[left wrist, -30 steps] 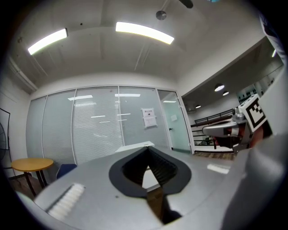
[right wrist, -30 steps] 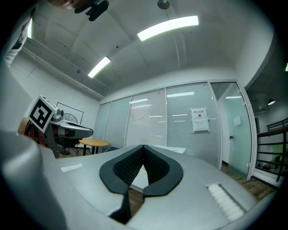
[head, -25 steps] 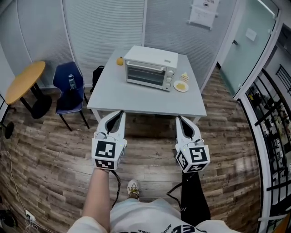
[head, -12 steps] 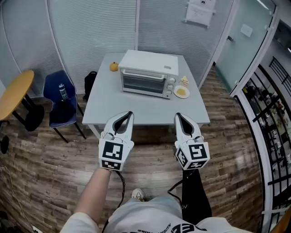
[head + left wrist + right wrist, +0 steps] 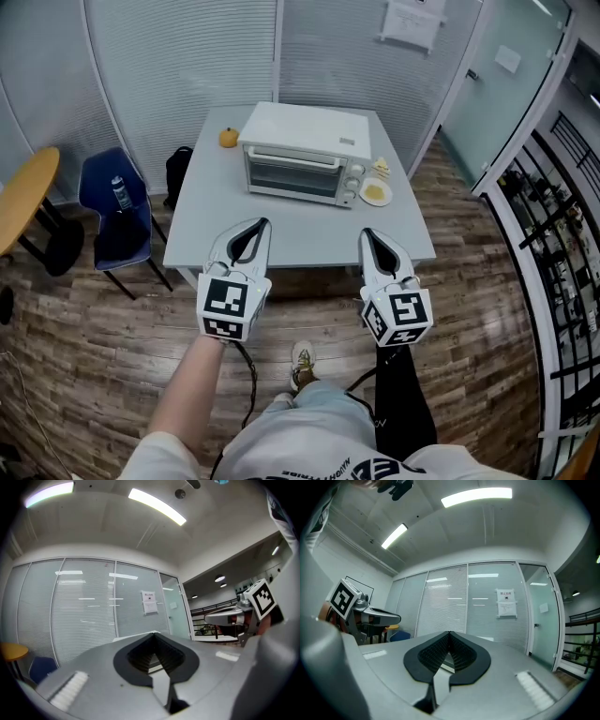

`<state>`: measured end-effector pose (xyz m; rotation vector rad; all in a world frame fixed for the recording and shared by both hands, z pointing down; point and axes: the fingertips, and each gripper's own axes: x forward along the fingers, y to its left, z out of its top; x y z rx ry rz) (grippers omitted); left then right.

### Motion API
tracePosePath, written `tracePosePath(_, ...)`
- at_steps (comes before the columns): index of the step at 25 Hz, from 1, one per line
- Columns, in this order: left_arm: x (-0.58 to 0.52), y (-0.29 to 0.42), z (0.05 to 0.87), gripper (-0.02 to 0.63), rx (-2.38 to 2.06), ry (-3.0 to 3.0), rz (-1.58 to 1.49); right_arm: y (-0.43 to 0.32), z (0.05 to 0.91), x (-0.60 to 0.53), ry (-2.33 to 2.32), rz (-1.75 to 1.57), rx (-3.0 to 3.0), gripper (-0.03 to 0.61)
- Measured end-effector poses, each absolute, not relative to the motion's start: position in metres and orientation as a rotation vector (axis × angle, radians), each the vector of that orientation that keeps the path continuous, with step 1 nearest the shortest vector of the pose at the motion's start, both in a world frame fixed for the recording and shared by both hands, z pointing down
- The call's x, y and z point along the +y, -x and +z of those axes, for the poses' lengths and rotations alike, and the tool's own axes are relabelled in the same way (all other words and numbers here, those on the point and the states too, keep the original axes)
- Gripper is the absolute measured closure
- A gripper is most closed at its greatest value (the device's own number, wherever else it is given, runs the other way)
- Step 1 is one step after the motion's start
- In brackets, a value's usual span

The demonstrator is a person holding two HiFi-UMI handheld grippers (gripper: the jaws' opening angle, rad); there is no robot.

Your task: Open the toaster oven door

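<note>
The white toaster oven (image 5: 305,155) stands at the back of the grey table (image 5: 281,234), its glass door closed and its knobs on the right side. My left gripper (image 5: 260,226) is shut and empty, hovering over the table's front edge, well short of the oven. My right gripper (image 5: 367,233) is shut and empty too, level with the left one. In the left gripper view the jaws (image 5: 153,634) meet at their tips and point up toward the blinds. The right gripper view shows its jaws (image 5: 449,633) closed the same way.
An orange (image 5: 228,138) lies left of the oven. A plate of food (image 5: 375,191) and a cake slice (image 5: 381,167) sit to its right. A blue chair (image 5: 112,211), a yellow round table (image 5: 23,202) and a black bag (image 5: 176,169) stand left; a railing (image 5: 553,216) runs right.
The person has stepped toward the table, so the oven sits nearer and lower in view. Both grippers now reach over the table's front edge and stay shut.
</note>
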<state>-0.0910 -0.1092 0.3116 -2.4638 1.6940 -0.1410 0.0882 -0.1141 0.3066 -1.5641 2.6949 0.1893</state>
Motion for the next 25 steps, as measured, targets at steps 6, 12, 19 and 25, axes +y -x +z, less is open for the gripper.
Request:
tracePosePath(6,-0.159,0.097,0.317,0.555,1.717,2.455,-0.142,-0.083,0.312,-0.165,1.541,0.187,2.700,0.575)
tracePosePath(12,-0.219,0.104,0.321,0.555,1.746,2.444,-0.170,-0.073,0.318,-0.230,1.503,0.165,2.720,0.575)
tracePosePath(19,-0.286,0.108,0.324,0.555,1.771,2.443,-0.189,-0.059,0.323,-0.302,1.456,0.139,2.764,0.575)
tracePosePath(25,-0.334,0.112,0.333,0.555,1.797,2.441,-0.214,-0.049,0.336,-0.352,1.442,0.128,2.819,0.575)
